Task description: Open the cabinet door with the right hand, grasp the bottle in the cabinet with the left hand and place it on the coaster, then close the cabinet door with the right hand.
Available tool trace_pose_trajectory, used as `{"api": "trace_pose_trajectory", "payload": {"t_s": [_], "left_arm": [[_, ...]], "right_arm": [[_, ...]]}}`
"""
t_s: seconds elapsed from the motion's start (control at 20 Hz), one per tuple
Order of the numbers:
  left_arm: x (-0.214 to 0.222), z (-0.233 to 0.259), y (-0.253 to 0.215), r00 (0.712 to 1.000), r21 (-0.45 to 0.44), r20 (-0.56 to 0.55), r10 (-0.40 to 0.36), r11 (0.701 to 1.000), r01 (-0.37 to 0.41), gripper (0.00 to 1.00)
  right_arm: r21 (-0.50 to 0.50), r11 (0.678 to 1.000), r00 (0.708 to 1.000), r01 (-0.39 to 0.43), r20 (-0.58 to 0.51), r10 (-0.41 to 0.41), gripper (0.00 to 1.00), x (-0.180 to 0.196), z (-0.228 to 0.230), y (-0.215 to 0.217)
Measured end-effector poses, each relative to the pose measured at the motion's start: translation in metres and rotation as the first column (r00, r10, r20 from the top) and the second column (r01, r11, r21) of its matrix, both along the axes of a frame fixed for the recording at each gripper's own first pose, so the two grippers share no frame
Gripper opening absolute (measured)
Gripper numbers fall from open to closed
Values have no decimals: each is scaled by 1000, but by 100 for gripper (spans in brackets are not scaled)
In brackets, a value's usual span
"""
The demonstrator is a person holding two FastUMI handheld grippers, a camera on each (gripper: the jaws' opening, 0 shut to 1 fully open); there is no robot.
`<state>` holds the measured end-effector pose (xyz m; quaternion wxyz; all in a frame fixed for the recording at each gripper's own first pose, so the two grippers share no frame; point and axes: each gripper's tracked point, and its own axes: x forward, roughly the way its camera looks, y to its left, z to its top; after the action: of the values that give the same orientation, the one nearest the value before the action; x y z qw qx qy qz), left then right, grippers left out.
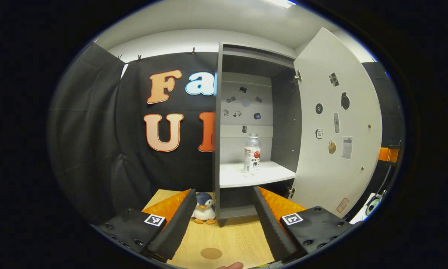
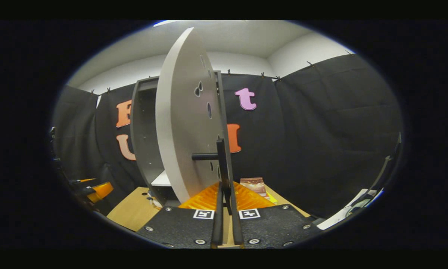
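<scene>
Bottle [image 1: 252, 155] retrieval is the step in hand, judging by the open cabinet and the waiting left gripper. Nearest in the left gripper view, the left gripper [image 1: 222, 220] has its fingers spread wide and holds nothing, poised above the wooden table [image 1: 231, 239]. Between those fingers, close to the table's near edge, lies the round brown coaster [image 1: 211, 253]. Farther back a small penguin toy [image 1: 204, 209] sits just beside the cabinet's lower left corner. Beyond it stands the cabinet [image 1: 218, 112], its door [image 1: 336, 123] swung fully out to the right; the bottle stands upright on the white shelf [image 1: 272, 172], a little back from the shelf's front edge and right of its middle.

In the right gripper view, the right gripper [image 2: 227, 215] has its fingers drawn close on the dark door handle [image 2: 221, 157], keeping the door edge-on to its camera.

Next, the left gripper should likely rise to shelf height, advance so the bottle sits between its fingers, then close on the body below the cap.
</scene>
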<state>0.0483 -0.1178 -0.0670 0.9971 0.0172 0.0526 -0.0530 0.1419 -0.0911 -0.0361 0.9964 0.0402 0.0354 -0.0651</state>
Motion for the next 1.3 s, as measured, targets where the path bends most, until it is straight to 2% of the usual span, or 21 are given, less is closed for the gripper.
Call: {"api": "trace_pose_trajectory", "payload": {"t_s": [0.1, 0.15, 0.25, 0.35, 0.4, 0.45, 0.5, 0.65, 0.75, 0.85, 0.9, 1.1, 1.15, 1.25, 1.3], "left_arm": [[-1, -1, -9, 1000, -4, 2, 11, 1000, -11, 96], [0, -1, -15, 1000, -6, 1, 13, 1000, -13, 96], [-1, 0, -22, 1000, 0, 3, 24, 1000, -24, 96], [0, 4, -27, 999, 5, 12, 32, 999, -32, 96], [-1, 5, -29, 999, 7, 18, 35, 999, -36, 96], [0, 7, -31, 999, 9, 23, 38, 999, -38, 99], [0, 7, -32, 999, 11, 24, 40, 999, -40, 98], [3, 0, -39, 999, -5, 8, 40, 999, -40, 96], [7, -3, -39, 999, -11, -3, 47, 999, -47, 96], [12, -7, -38, 998, -21, -14, 54, 998, -54, 96], [16, -9, -37, 998, -22, -20, 58, 998, -59, 96], [41, -18, -44, 998, -12, -22, 51, 999, -52, 98], [48, -19, -47, 999, -18, -15, 46, 999, -46, 98], [60, -21, -57, 1000, -17, -9, 21, 1000, -22, 97], [66, -20, -59, 1000, -9, -2, 14, 1000, -15, 98]], "right_arm": [[0, 1000, 1000, -18, 3, 18, 14, 1, -1, -19], [0, 1000, 1000, -28, 8, 28, 5, 2, -1, -27], [9, 998, 998, -58, 9, 58, 0, 3, -2, -44], [15, 997, 997, -82, 12, 82, 0, 3, -1, -53], [17, 996, 996, -90, 9, 90, 7, 3, -2, -56], [18, 995, 996, -94, 8, 94, 4, 3, -2, -59], [17, 995, 995, -99, 6, 99, 0, 4, -2, -62], [18, 993, 993, -117, 8, 117, 0, 4, -2, -65], [19, 992, 992, -128, 10, 128, 4, 3, -3, -68], [32, 990, 990, -138, 12, 137, 0, -4, -3, -69], [43, 989, 990, -141, 21, 141, 17, -10, -1, -70], [46, 990, 991, -133, 42, 131, 19, -35, 2, -70], [26, 993, 992, -116, 45, 115, 0, -43, 4, -71], [-11, 995, 992, -104, 72, 104, 22, -61, 19, -63], [-24, 995, 991, -99, 88, 101, 2, -70, 29, -55]]}}
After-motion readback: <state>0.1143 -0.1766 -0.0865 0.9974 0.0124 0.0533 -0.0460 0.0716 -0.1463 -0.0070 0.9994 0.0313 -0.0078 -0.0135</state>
